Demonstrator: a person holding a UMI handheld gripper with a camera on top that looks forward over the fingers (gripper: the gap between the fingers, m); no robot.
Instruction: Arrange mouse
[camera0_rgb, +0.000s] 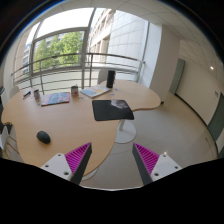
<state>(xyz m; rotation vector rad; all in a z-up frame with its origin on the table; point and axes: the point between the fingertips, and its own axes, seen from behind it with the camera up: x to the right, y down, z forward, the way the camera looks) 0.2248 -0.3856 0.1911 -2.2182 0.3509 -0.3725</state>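
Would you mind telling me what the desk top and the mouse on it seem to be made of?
The desk looks like light wood or wood-look laminate: an even pale tan, smooth surface with a soft sheen; which of the two cannot be told. The mouse appears to be dark, matte plastic, though it is too small to be sure. The gripper has its jaws open, well short of the mouse.

No legible txt, labels, brands or nos. anywhere in view.

Mouse (43, 136): on the desk (60, 120), ahead-left of your fingers.
Mousepad (112, 110): ahead, right of mouse.
Laptop (55, 98): far beyond mouse.
Monitor (111, 78): behind mousepad.
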